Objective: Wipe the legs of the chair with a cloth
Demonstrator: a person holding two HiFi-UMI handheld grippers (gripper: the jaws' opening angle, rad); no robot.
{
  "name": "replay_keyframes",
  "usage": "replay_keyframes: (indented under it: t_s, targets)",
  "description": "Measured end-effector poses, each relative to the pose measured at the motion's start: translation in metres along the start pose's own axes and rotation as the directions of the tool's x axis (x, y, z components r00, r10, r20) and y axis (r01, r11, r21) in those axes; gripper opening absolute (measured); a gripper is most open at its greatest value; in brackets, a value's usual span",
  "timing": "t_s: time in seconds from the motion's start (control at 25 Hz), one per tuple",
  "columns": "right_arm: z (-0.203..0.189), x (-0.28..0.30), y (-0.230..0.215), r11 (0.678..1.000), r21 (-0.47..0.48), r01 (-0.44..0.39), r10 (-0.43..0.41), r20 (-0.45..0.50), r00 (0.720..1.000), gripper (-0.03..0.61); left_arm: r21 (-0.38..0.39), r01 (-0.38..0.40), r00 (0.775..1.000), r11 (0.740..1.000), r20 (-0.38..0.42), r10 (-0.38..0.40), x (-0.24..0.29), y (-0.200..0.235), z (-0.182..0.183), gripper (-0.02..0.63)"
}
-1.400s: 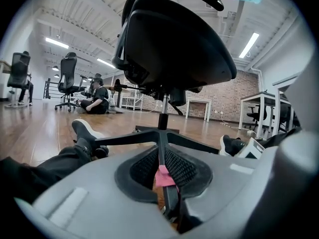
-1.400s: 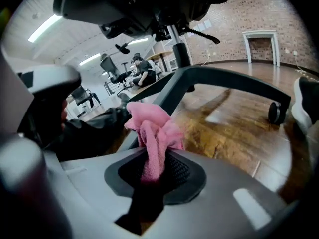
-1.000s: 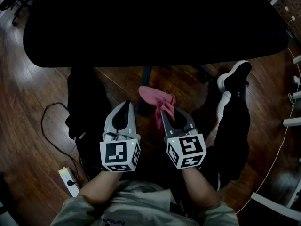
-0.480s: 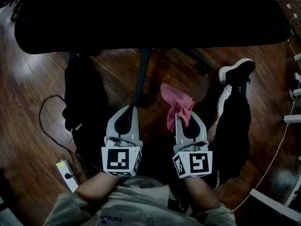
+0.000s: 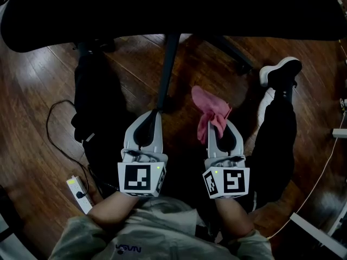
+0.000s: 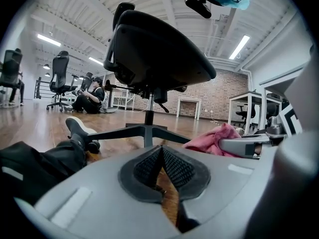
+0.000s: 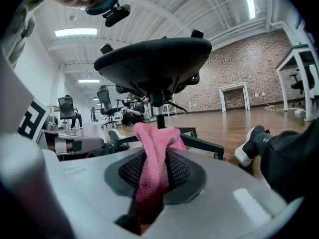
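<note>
pinching soft pink cloth in right gripper for wiping | holding left gripper pressed together, empty | facing black metal chair legs

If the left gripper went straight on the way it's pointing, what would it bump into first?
Probably the chair leg. The left gripper, shut and empty, aims right at the near end of that black leg, which lies close ahead. Just how close is hard to judge.
</note>
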State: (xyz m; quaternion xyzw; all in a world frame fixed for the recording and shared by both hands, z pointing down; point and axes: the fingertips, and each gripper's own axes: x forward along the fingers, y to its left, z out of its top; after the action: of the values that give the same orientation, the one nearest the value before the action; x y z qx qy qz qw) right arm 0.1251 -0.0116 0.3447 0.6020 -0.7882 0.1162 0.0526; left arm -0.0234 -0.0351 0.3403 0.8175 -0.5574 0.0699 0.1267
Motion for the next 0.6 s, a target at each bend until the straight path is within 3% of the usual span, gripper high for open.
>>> replay_keyframes:
  t_s: [0.6]
  targets:
    - [-0.0025,-0.0010,-0.0019,1.000,0.007,0.008,-0.008,0.002,1.000,0.071,-0.001,0.006,1.000,1.000,0.002,-0.006,0.0012,-0.0027,-0.0031,0.006]
